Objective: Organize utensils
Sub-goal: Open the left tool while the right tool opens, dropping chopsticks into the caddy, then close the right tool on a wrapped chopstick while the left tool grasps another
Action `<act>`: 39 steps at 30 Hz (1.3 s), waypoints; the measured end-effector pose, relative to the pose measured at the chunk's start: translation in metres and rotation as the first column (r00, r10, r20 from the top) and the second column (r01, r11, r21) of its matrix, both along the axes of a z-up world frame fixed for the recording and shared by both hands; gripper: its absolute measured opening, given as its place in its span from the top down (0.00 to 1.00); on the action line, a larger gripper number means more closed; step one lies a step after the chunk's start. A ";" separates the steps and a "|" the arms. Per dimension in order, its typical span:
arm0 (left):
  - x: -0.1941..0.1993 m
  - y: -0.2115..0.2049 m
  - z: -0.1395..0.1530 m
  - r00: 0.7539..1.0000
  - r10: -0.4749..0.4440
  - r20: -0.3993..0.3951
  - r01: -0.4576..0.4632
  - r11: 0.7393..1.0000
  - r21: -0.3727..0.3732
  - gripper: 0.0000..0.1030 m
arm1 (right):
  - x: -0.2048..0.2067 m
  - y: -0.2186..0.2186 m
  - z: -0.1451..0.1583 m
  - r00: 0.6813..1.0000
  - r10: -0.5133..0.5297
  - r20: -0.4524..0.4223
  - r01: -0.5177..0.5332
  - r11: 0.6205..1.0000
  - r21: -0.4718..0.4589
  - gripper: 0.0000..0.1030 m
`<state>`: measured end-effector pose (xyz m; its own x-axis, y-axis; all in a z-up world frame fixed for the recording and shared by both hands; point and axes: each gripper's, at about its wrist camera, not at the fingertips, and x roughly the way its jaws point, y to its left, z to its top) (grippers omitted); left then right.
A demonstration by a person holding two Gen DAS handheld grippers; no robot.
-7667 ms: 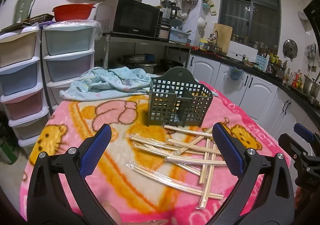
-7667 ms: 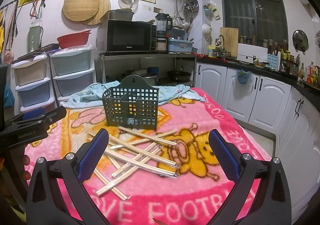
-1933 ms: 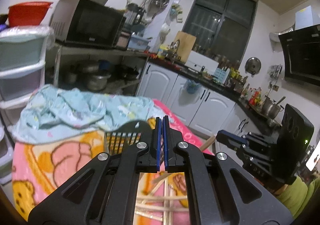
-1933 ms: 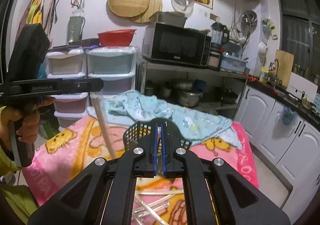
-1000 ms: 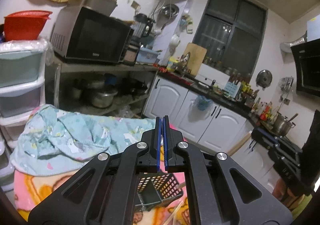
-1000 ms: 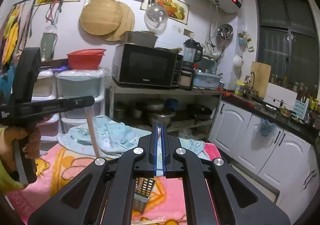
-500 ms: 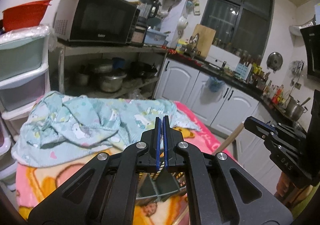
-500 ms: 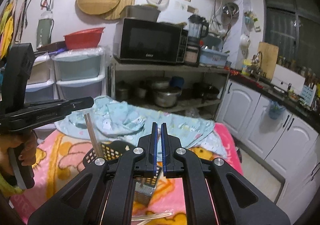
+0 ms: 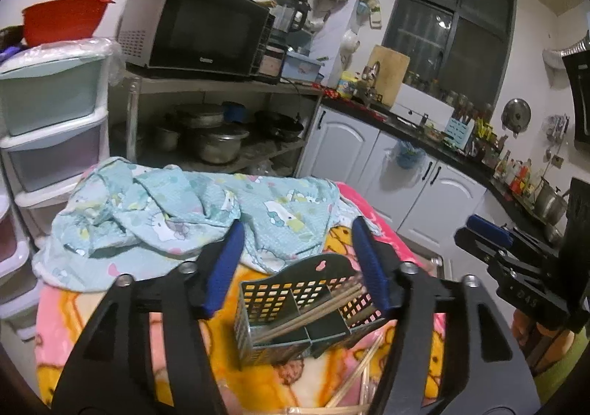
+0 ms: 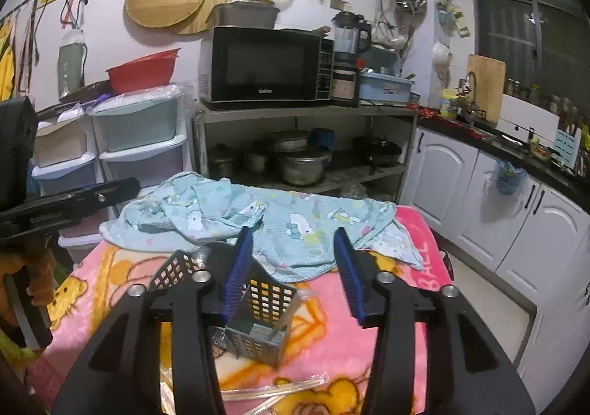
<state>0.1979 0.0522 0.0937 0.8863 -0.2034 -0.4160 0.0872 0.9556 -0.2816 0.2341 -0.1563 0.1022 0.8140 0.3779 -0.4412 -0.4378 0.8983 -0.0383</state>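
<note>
Both grippers, pinched shut half a second ago, now stand spread and empty: the left gripper (image 9: 297, 260) and right gripper (image 10: 293, 271) hover just above the green utensil caddy (image 9: 295, 308) on the pink blanket (image 10: 368, 352), probably having just let go. Chopsticks (image 9: 317, 310) lean slanted inside the caddy's compartments. More wrapped chopsticks (image 10: 273, 393) lie loose on the blanket in front, awaiting collection.

Chopsticks (image 9: 313, 308) in caddy (image 9: 295, 308) (leaning)
</note>
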 end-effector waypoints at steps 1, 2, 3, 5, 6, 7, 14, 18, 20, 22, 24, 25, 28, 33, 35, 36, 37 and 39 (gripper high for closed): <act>-0.005 0.002 0.002 1.000 0.010 0.009 -0.010 1.000 0.001 0.41 | -0.004 -0.003 0.000 1.000 -0.006 0.005 0.006 1.000 0.004 0.52; -0.007 0.003 0.003 1.000 0.014 0.013 -0.014 1.000 0.001 0.35 | -0.008 -0.006 0.001 1.000 -0.013 0.011 0.013 1.000 0.004 0.50; -0.010 0.004 0.004 1.000 0.017 0.019 -0.017 1.000 0.001 0.31 | -0.011 -0.008 0.000 1.000 -0.017 0.014 0.017 1.000 0.003 0.49; -0.017 0.007 0.006 0.999 0.028 0.028 -0.028 1.000 0.005 0.24 | -0.018 -0.012 0.000 0.999 -0.025 0.024 0.025 1.000 -0.002 0.44; -0.019 0.008 0.006 0.999 0.033 0.031 -0.034 0.999 0.007 0.19 | -0.022 -0.013 0.000 0.999 -0.027 0.028 0.027 1.000 -0.004 0.43; -0.024 0.010 0.007 0.998 0.041 0.037 -0.042 0.999 0.010 0.17 | -0.026 -0.015 0.000 0.999 -0.030 0.032 0.030 1.000 -0.005 0.41; -0.040 0.018 0.002 0.998 0.063 0.026 -0.063 0.998 0.003 0.11 | -0.050 -0.022 -0.006 0.999 -0.026 0.024 0.026 1.000 0.003 0.35; -0.048 0.023 -0.007 0.997 0.076 0.004 -0.076 0.997 -0.014 0.11 | -0.062 -0.020 -0.012 1.000 -0.011 0.013 0.011 1.000 0.003 0.34; -0.051 0.026 -0.011 0.996 0.085 -0.009 -0.085 0.996 -0.016 0.11 | -0.067 -0.019 -0.015 1.000 0.000 0.004 0.000 1.000 0.001 0.34; -0.054 0.029 -0.017 0.995 0.093 -0.024 -0.093 0.995 -0.018 0.11 | -0.071 -0.016 -0.020 1.000 0.010 -0.006 -0.010 1.000 -0.006 0.34; -0.058 0.031 -0.021 0.995 0.098 -0.034 -0.098 0.995 -0.017 0.11 | -0.074 -0.013 -0.025 1.000 0.020 -0.019 -0.021 1.000 -0.010 0.34; -0.059 0.032 -0.024 0.994 0.103 -0.043 -0.104 0.994 -0.017 0.11 | -0.075 -0.012 -0.026 0.999 0.026 -0.023 -0.026 1.000 -0.011 0.34; -0.063 0.035 -0.031 0.992 0.111 -0.064 -0.112 0.993 -0.020 0.11 | -0.079 -0.005 -0.031 0.998 0.046 -0.040 -0.047 0.999 -0.021 0.34; -0.068 0.038 -0.045 0.988 0.119 -0.099 -0.122 0.992 -0.017 0.11 | -0.082 0.007 -0.041 0.994 0.082 -0.070 -0.085 0.996 -0.041 0.34; -0.070 0.039 -0.051 0.986 0.122 -0.115 -0.124 0.992 -0.015 0.11 | -0.083 0.011 -0.046 0.992 0.093 -0.082 -0.097 0.994 -0.047 0.34; -0.071 0.040 -0.054 0.984 0.122 -0.127 -0.125 0.992 -0.015 0.11 | -0.084 0.015 -0.049 0.991 0.102 -0.092 -0.107 0.993 -0.050 0.34; -0.071 0.041 -0.057 0.984 0.122 -0.134 -0.125 0.992 -0.015 0.11 | -0.085 0.017 -0.052 0.989 0.110 -0.101 -0.115 0.992 -0.051 0.34; -0.073 0.042 -0.065 0.980 0.121 -0.155 -0.125 0.992 -0.014 0.11 | -0.087 0.022 -0.059 0.985 0.124 -0.118 -0.131 0.990 -0.056 0.34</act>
